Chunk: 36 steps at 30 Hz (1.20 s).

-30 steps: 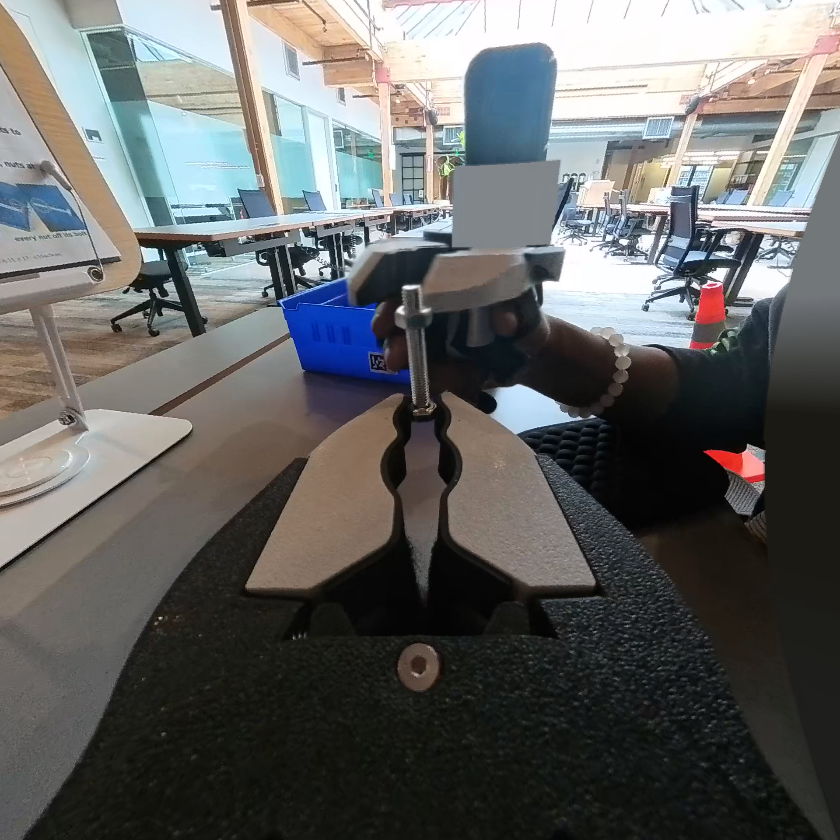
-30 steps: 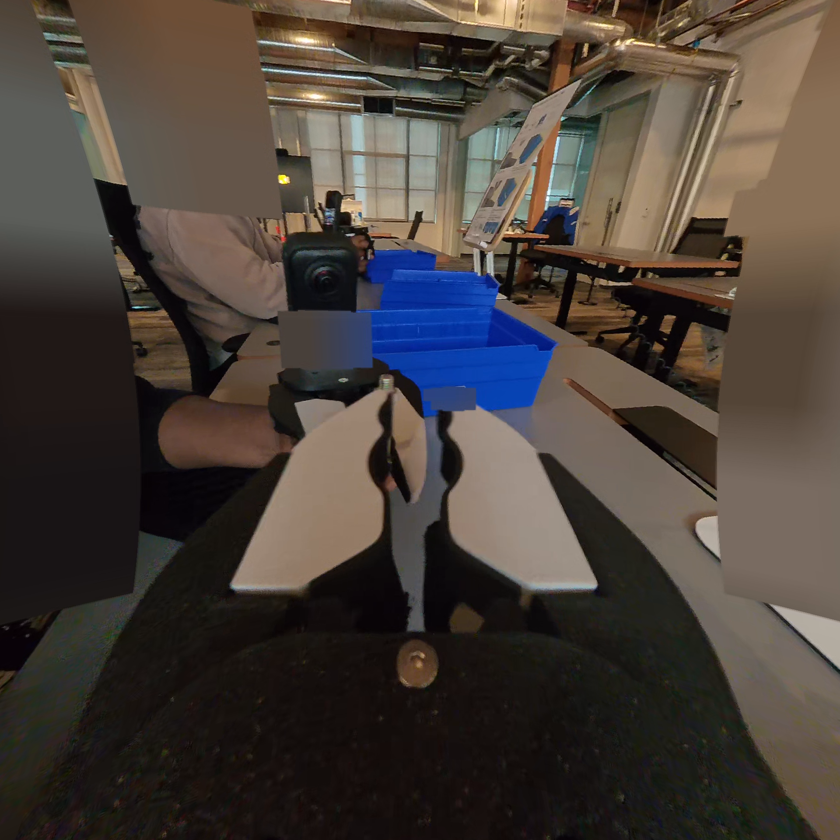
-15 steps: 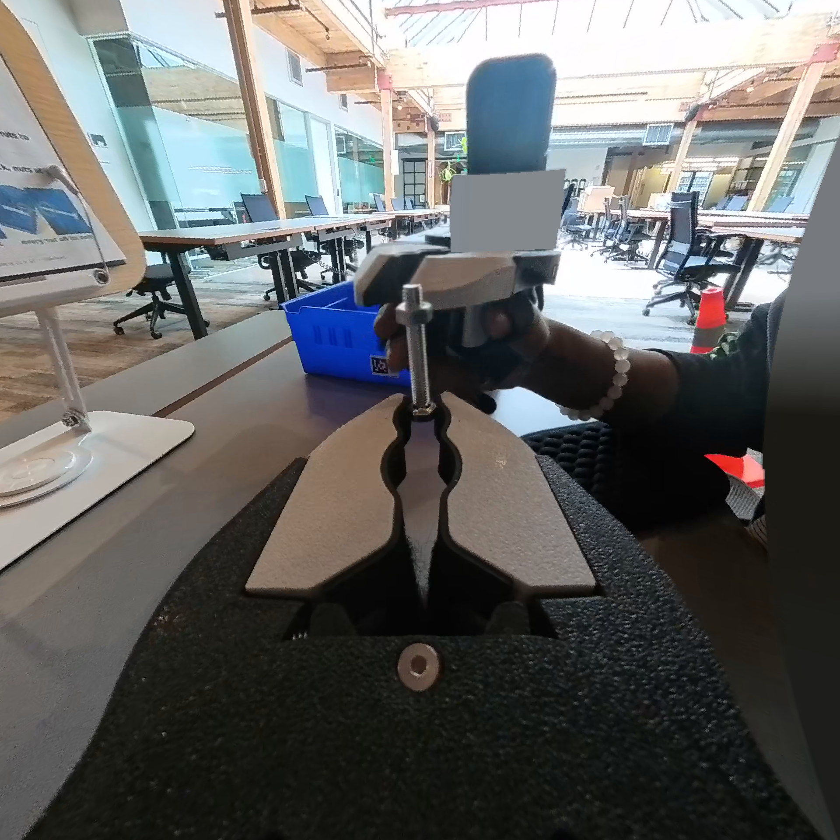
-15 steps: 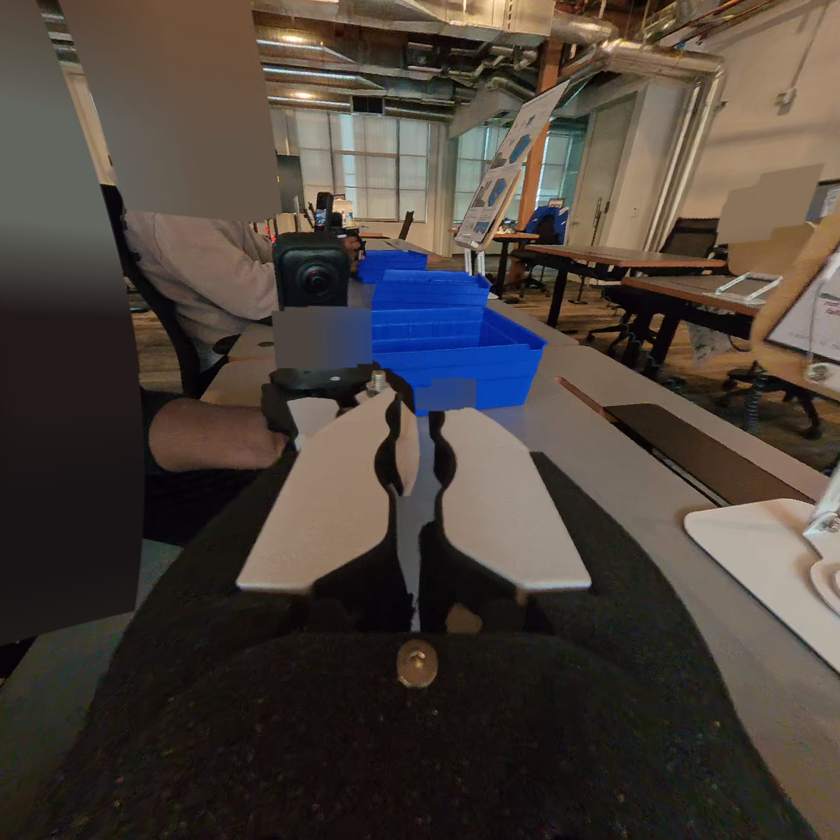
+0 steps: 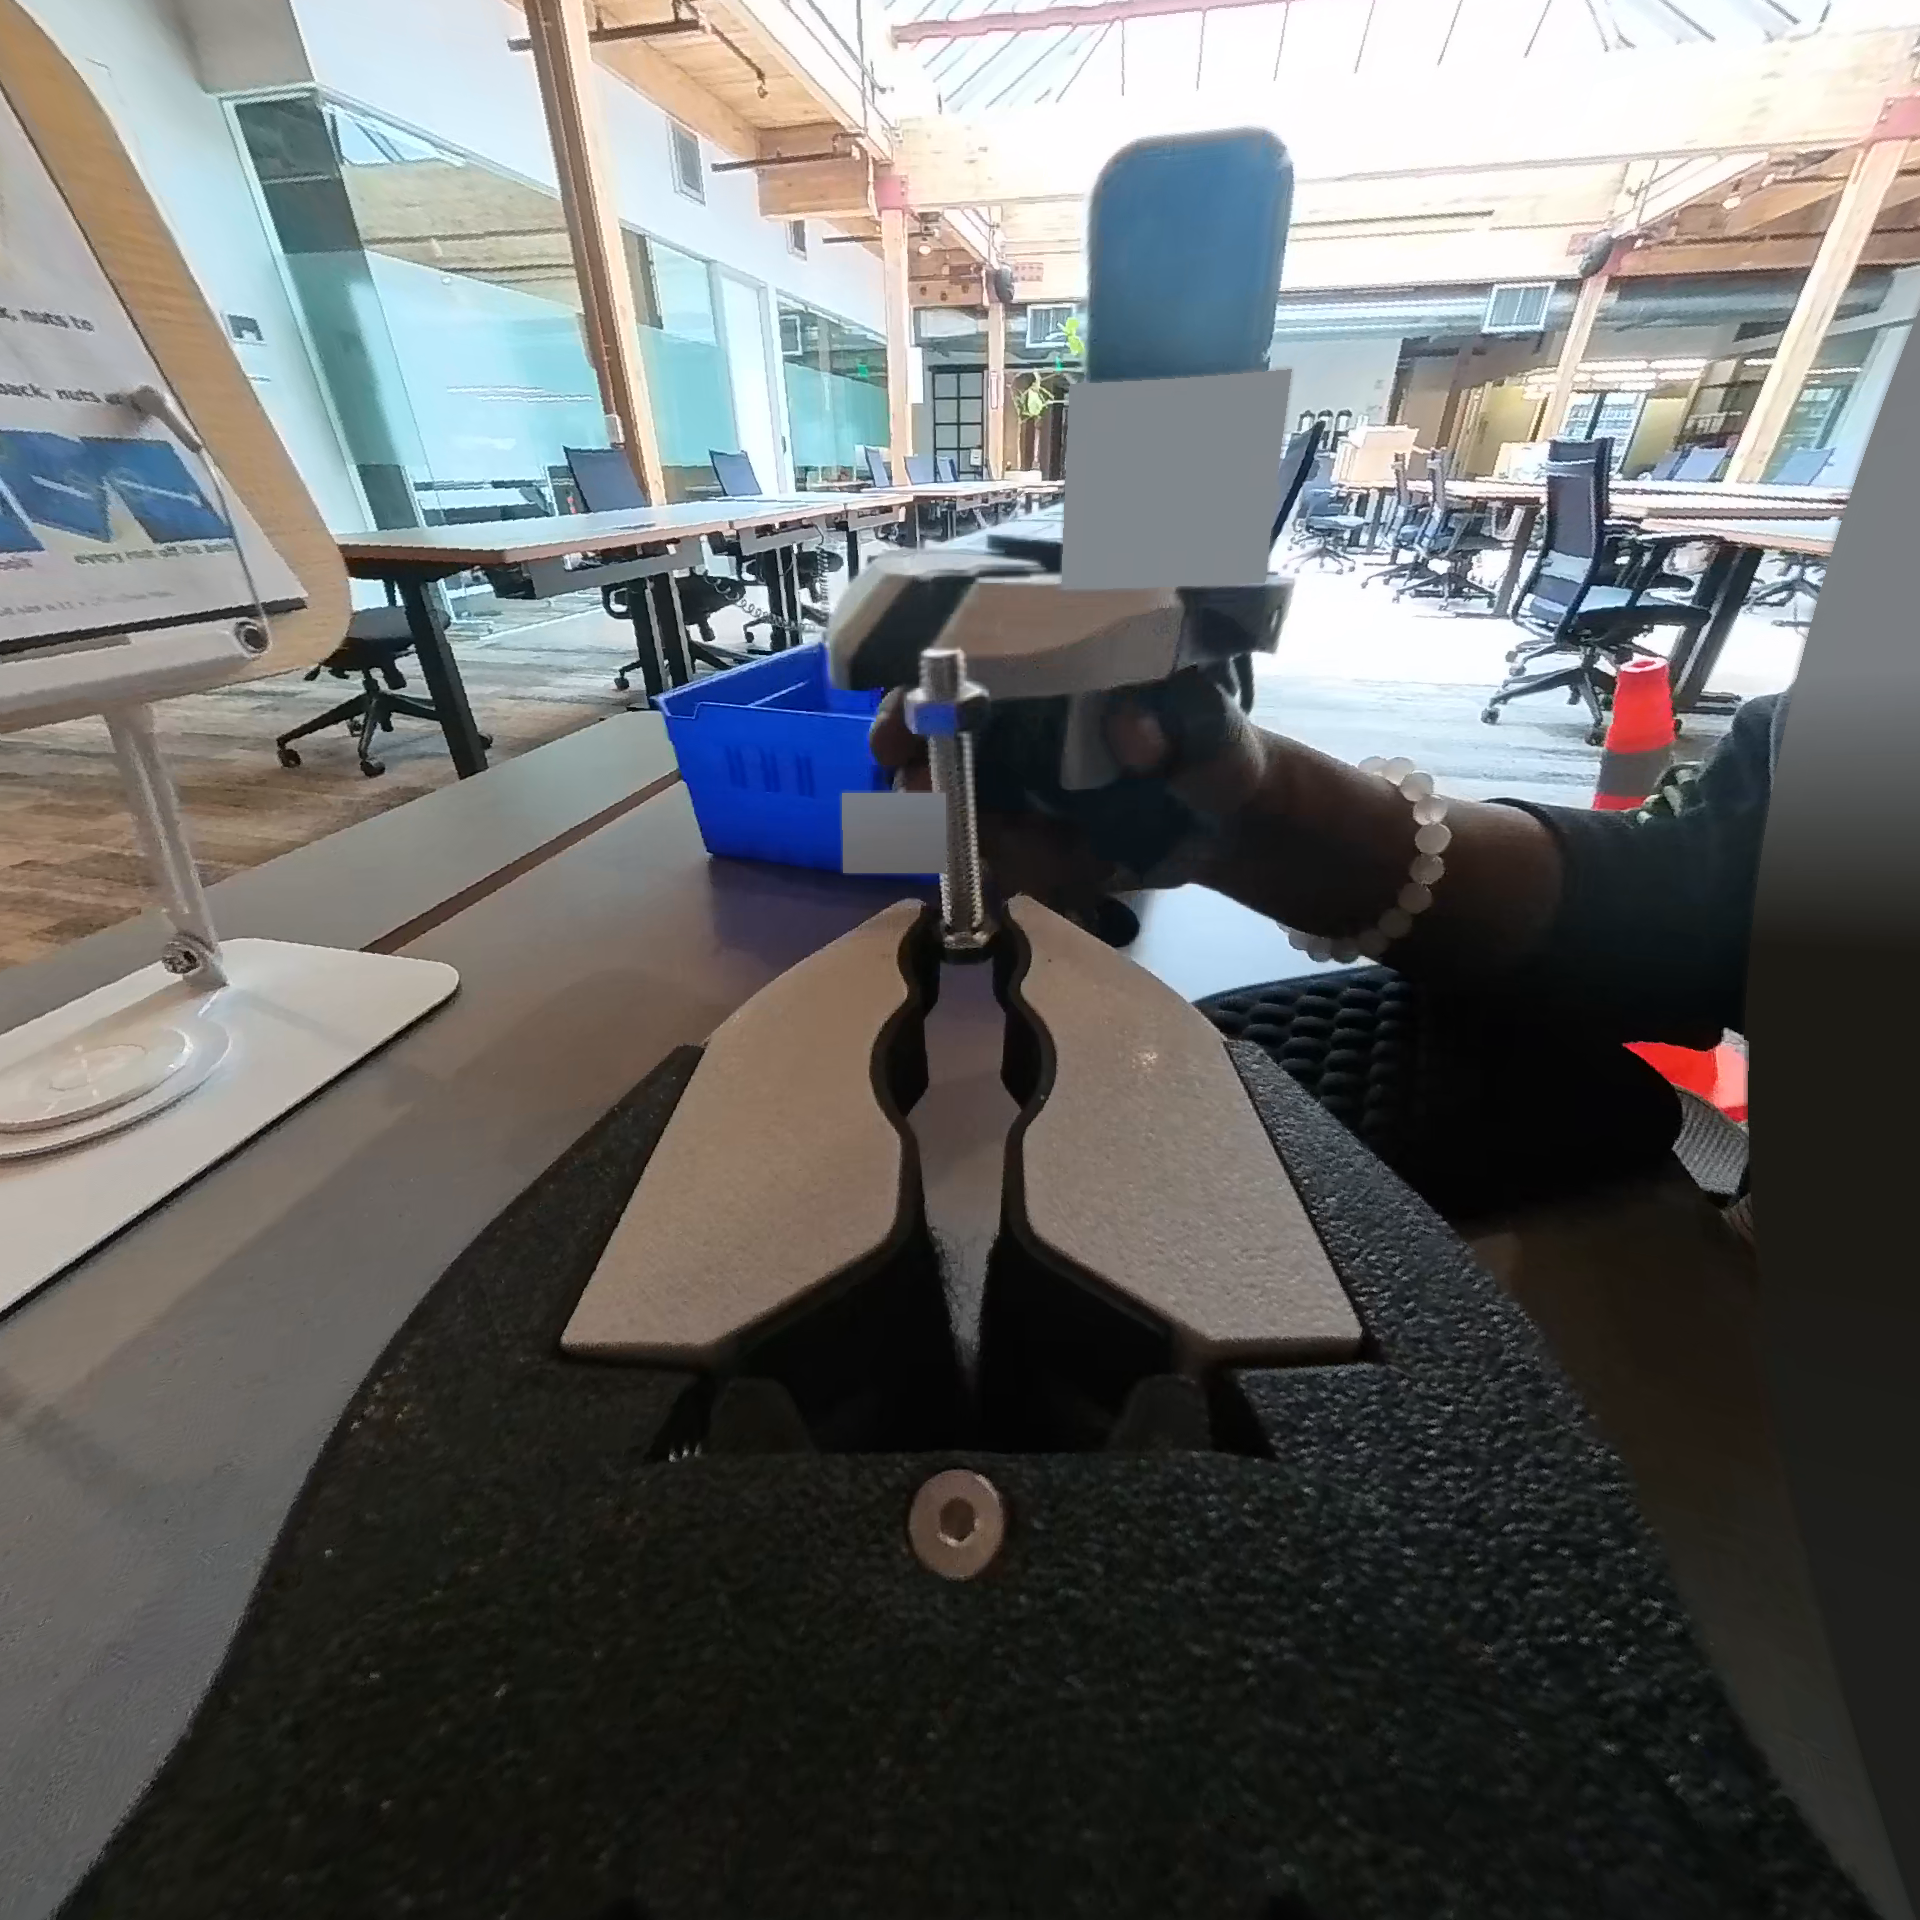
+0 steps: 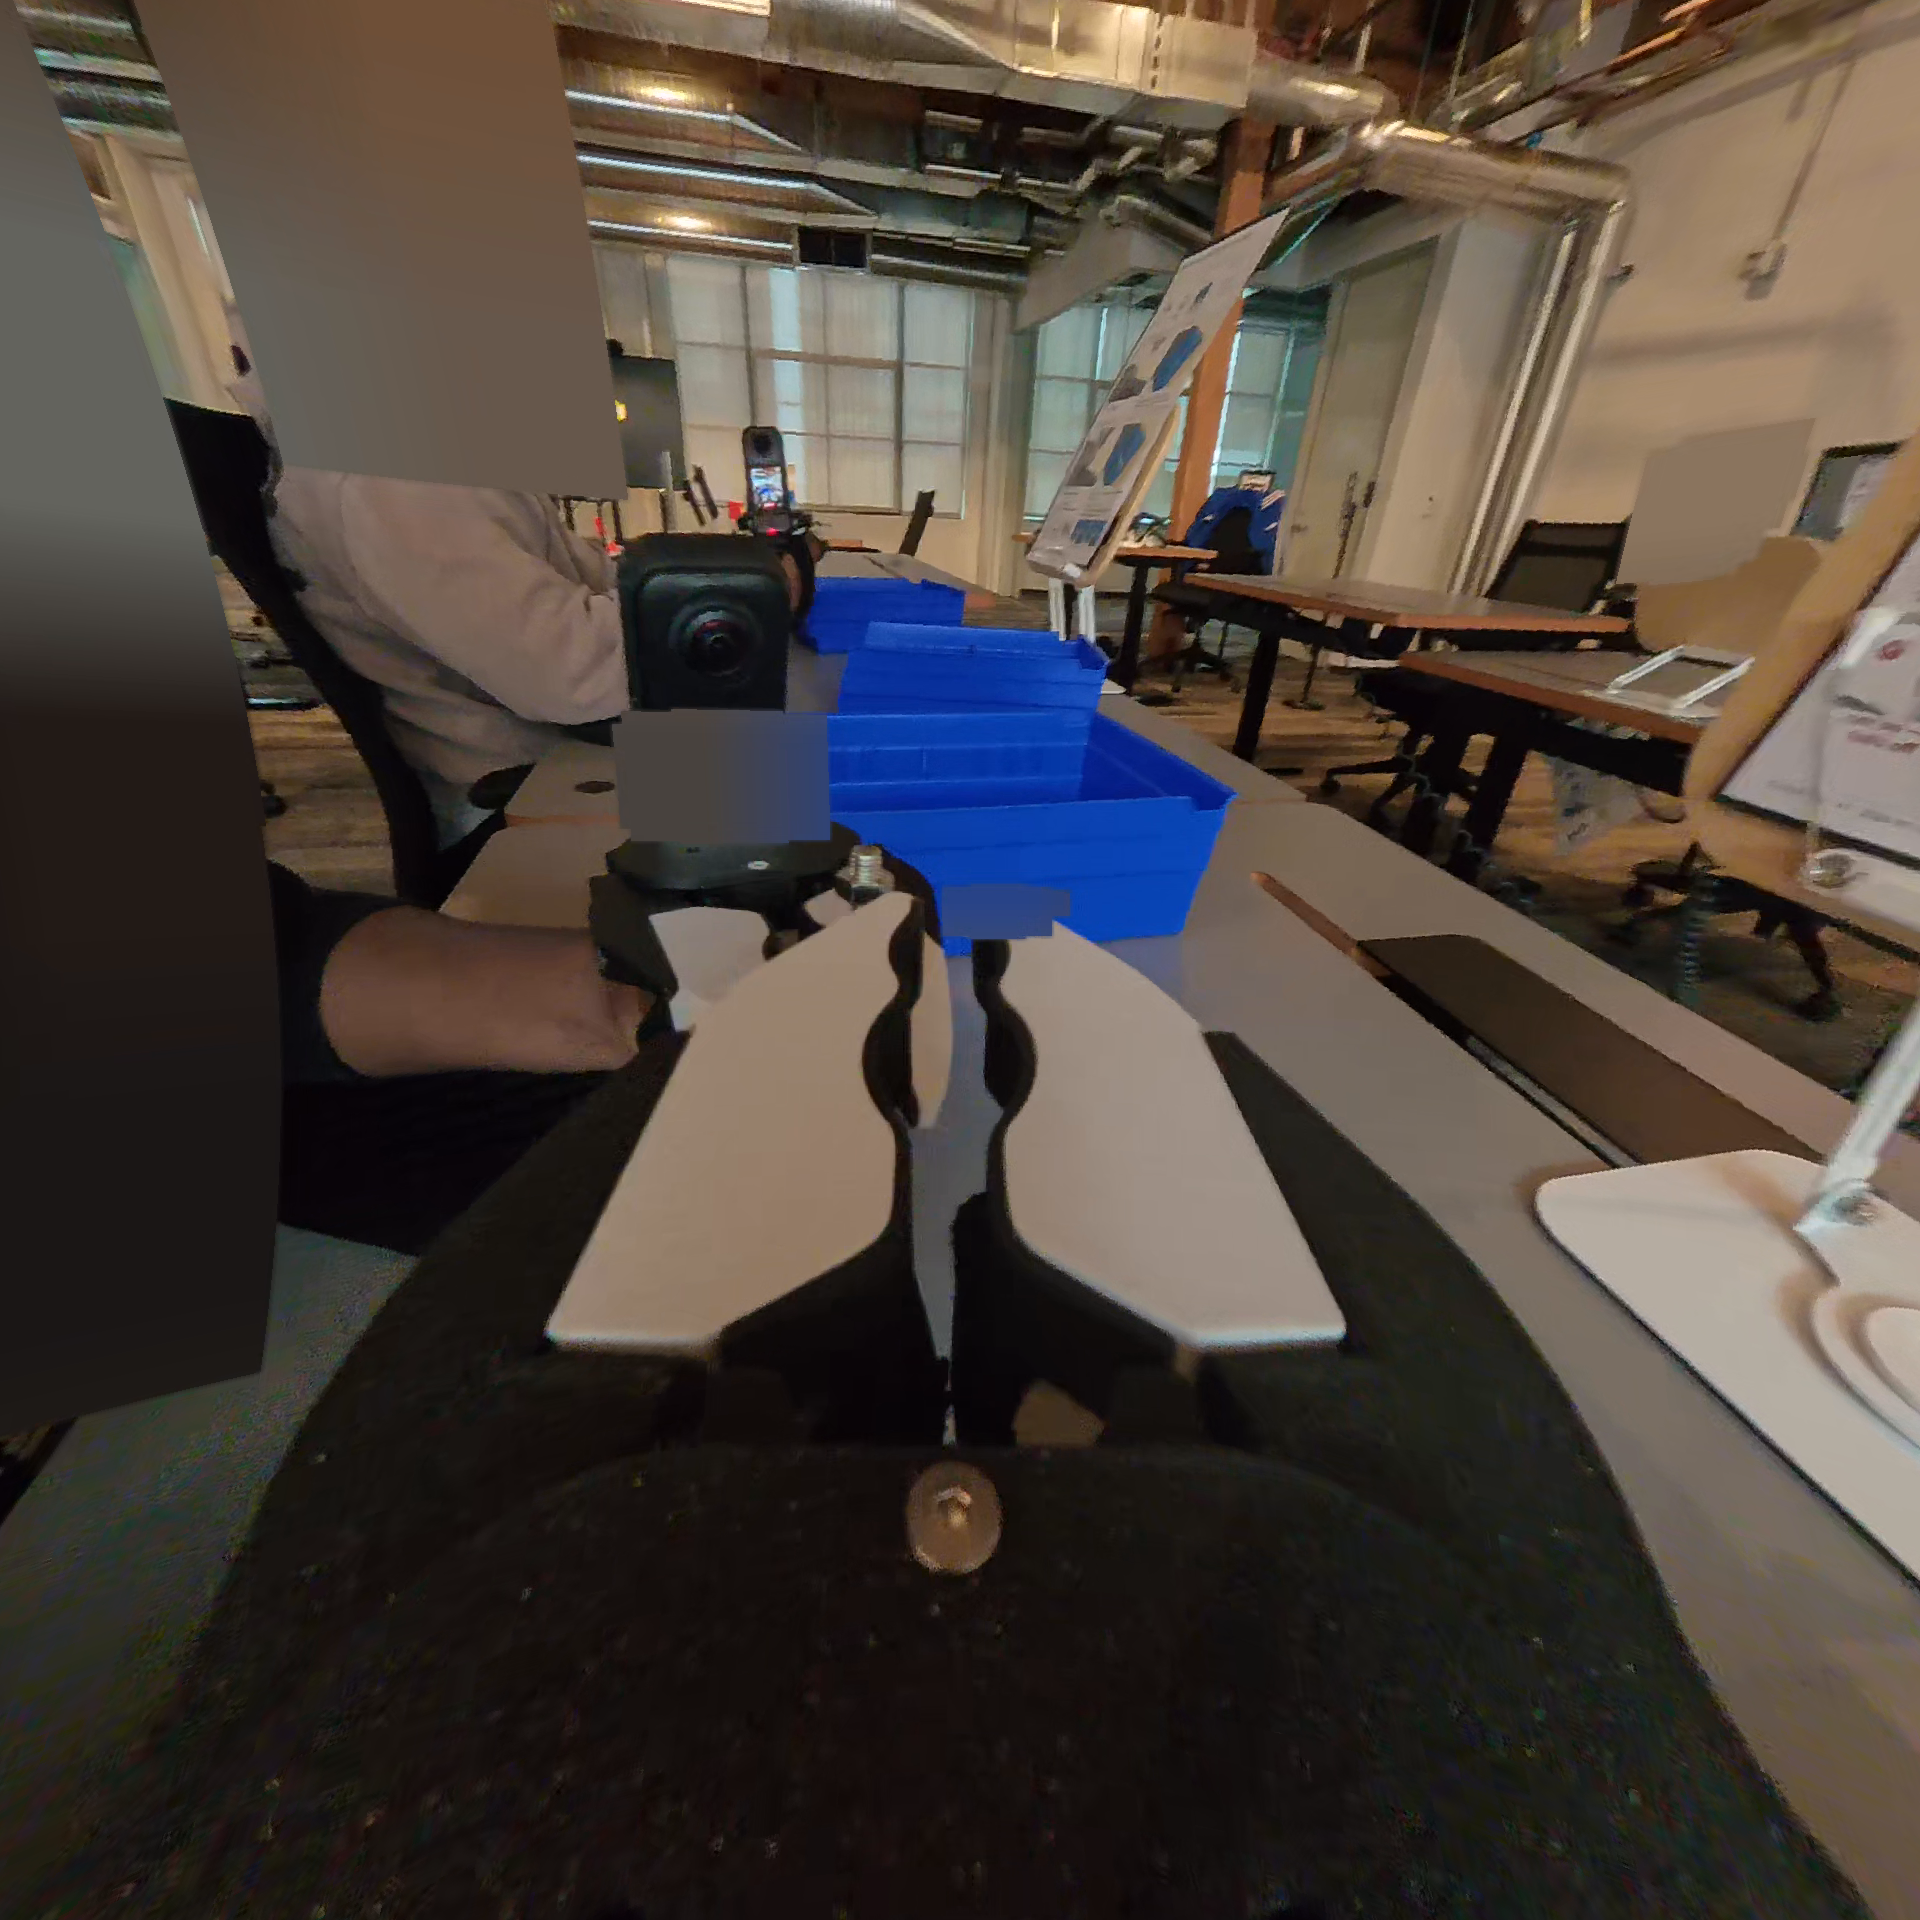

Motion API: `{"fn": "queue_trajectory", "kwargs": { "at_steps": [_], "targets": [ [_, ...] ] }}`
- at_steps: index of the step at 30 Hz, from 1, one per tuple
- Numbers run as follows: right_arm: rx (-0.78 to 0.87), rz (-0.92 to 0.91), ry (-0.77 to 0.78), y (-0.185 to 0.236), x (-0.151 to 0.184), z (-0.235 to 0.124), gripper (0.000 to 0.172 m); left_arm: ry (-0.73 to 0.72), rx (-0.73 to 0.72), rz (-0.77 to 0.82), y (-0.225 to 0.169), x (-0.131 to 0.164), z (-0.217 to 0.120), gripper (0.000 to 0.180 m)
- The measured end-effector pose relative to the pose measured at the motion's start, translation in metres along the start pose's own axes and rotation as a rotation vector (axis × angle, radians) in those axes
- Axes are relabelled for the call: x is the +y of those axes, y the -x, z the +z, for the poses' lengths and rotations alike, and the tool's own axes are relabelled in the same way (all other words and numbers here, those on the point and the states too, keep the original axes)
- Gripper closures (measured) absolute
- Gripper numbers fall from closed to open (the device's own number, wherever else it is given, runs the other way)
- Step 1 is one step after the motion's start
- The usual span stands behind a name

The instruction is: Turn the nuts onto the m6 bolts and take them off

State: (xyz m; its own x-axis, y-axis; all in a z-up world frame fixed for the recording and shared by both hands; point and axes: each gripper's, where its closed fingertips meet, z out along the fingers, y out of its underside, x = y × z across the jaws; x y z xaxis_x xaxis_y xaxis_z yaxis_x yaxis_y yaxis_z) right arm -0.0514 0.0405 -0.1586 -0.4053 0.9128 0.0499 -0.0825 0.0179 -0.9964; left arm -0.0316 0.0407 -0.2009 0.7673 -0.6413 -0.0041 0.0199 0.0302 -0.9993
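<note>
My left gripper (image 5: 961, 920) is shut on the head of a threaded silver bolt (image 5: 961, 821) and holds it upright above the table. A nut (image 5: 943, 711) sits near the bolt's top. My right gripper (image 5: 1039, 634) hovers at the bolt's top, facing the left one. In the right wrist view its fingers (image 6: 954, 930) stand close together with a narrow gap, and only the blue bin and table show through it. There the nut (image 6: 865, 889) and bolt tip poke up just left of the left fingertip (image 6: 902, 914), not between the pads.
A blue bin (image 5: 774, 764) stands on the grey table behind the bolt, with more bins stacked behind it (image 6: 1039, 831). A white sign stand (image 5: 208, 1029) is at the left. A dark strip (image 6: 1558, 1029) lies on the table. A person sits nearby (image 6: 447, 623). The tips of one gripper are about 4 centimeters away from the tips of the other.
My right gripper's fingers have drawn closer together beside the bolt's top, and its view has swung a little to the right. My left gripper has kept the bolt still.
</note>
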Motion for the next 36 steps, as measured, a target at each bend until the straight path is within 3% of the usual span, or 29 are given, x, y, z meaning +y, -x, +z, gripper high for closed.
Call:
{"fn": "queue_trajectory", "kwargs": {
  "at_steps": [4,7,9,12,14,18,22,24,28,31,36],
  "targets": [
    [-0.024,-0.01,-0.004,0.004,-0.002,0.0,0.163,0.0,-0.004,0.003,0.0,0.0,0.0,0.171],
    [-0.038,-0.018,0.028,0.012,0.003,0.007,0.141,0.006,-0.005,0.007,0.0,0.001,0.001,0.171],
    [-0.03,-0.014,0.034,0.013,0.005,0.01,0.137,0.007,-0.006,0.008,0.0,0.001,0.001,0.171],
    [-0.007,-0.008,0.023,0.007,0.003,0.007,0.146,0.003,-0.006,0.009,0.0,0.001,0.001,0.171],
    [0.021,-0.007,0.003,0.0,0.0,0.002,0.163,-0.005,-0.008,0.005,0.001,-0.001,0.0,0.171],
    [0.004,0.012,-0.025,0.0,-0.005,-0.002,0.166,-0.003,-0.012,0.006,0.002,0.0,0.0,0.171],
    [-0.027,0.013,0.001,0.01,0.0,0.007,0.14,0.007,-0.01,0.009,0.001,0.001,0.001,0.171],
    [-0.02,0.013,0.009,0.01,0.001,0.009,0.137,0.008,-0.008,0.011,0.0,0.002,0.001,0.171],
    [0.021,0.005,-0.015,0.0,-0.003,0.002,0.162,0.001,-0.013,0.008,0.001,0.001,0.0,0.171],
    [0.012,0.016,-0.03,-0.001,-0.006,-0.001,0.165,0.001,-0.017,0.008,0.002,0.001,0.0,0.171],
    [-0.015,0.014,0.004,0.01,0.0,0.009,0.131,0.011,-0.014,0.012,0.001,0.003,0.002,0.171]
  ]
}}
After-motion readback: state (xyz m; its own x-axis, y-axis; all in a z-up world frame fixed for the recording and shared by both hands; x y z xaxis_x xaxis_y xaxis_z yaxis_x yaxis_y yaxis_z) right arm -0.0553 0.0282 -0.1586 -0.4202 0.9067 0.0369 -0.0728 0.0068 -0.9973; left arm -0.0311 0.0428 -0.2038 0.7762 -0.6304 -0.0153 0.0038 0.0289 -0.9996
